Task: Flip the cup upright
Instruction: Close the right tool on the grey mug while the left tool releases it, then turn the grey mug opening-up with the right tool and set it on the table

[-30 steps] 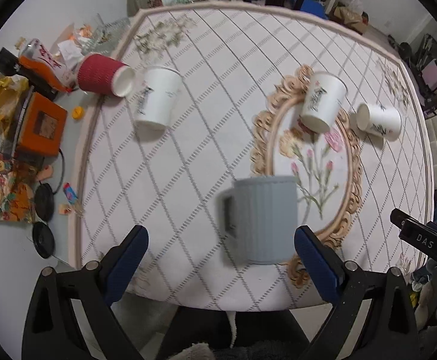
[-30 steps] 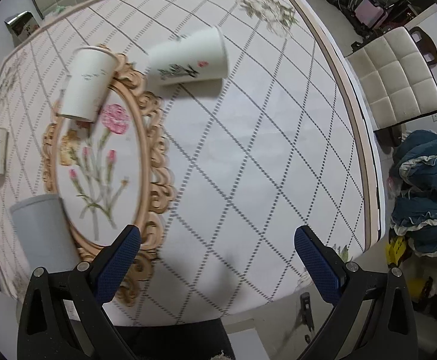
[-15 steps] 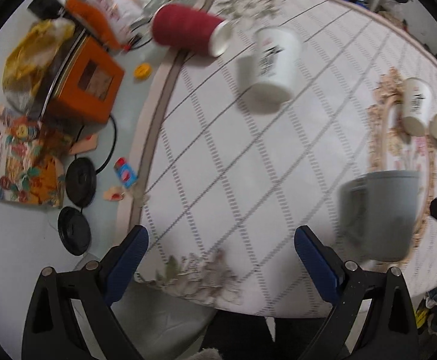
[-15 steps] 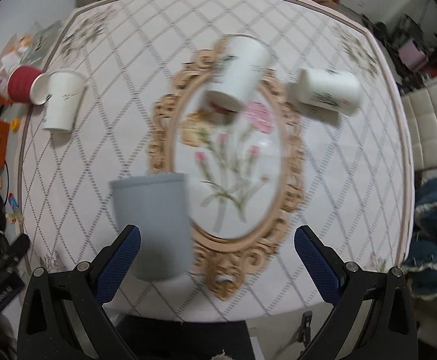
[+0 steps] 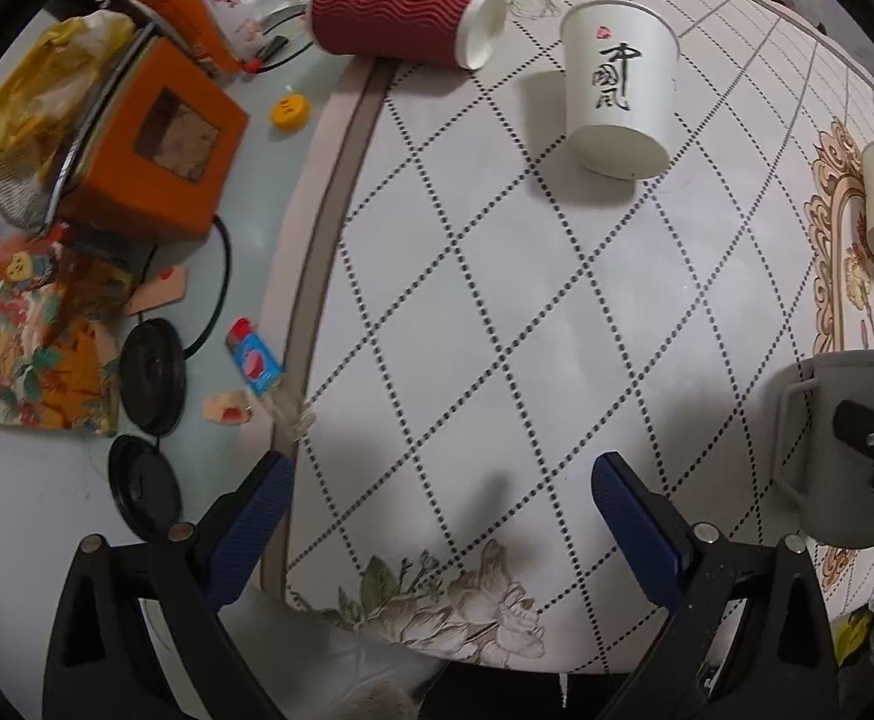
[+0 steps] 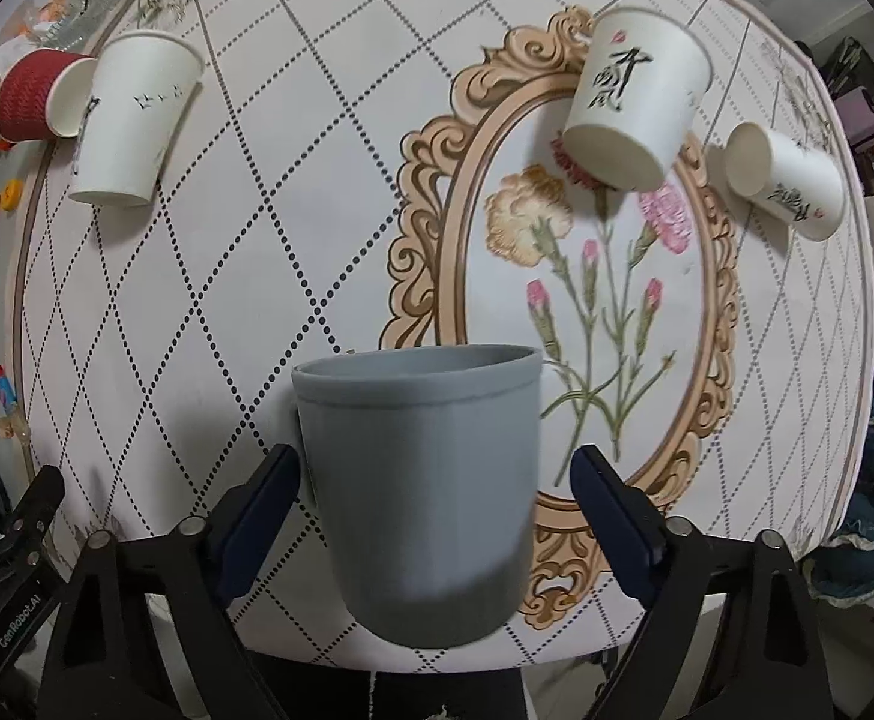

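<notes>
- The grey cup [image 6: 419, 492] stands mouth-down on the desk [image 6: 317, 240], directly ahead of the right hand-held gripper [image 6: 434, 498] and between its blue fingers [image 6: 257, 498]; its handle shows only from the left wrist view.
- The right hand-held gripper is spread wide around the cup; whether either pad touches its wall, I cannot tell.
- The left hand-held gripper [image 5: 437, 504] is also wide and holds nothing, with the cup off to its right.
- Judged from this, nothing is flipped: gripping, lifting, turning and setting down all remain.
- Further ahead, white paper cups [image 6: 131, 120] and a red one [image 5: 401, 18] rest inverted or on their sides.
</notes>
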